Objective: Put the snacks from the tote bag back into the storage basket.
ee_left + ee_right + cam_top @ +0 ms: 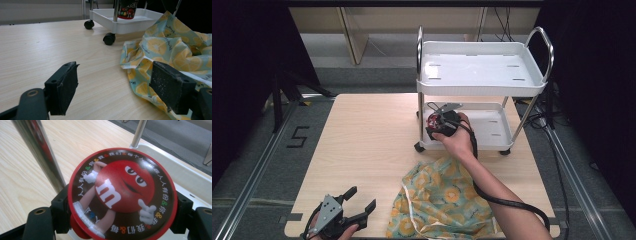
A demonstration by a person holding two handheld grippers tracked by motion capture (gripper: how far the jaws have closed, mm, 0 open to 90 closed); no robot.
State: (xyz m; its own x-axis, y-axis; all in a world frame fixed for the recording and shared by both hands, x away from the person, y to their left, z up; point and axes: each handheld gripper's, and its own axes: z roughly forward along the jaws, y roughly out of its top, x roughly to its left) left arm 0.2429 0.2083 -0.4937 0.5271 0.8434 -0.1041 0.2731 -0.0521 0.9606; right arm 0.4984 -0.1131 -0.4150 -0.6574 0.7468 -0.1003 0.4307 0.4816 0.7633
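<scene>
A crumpled lemon-print fabric bag lies on the pale wooden table, near its front edge.

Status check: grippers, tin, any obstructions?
Right gripper shut on tin, at cart's lower shelf. Left gripper open, idle by cloth. Cart post beside tin.
</scene>
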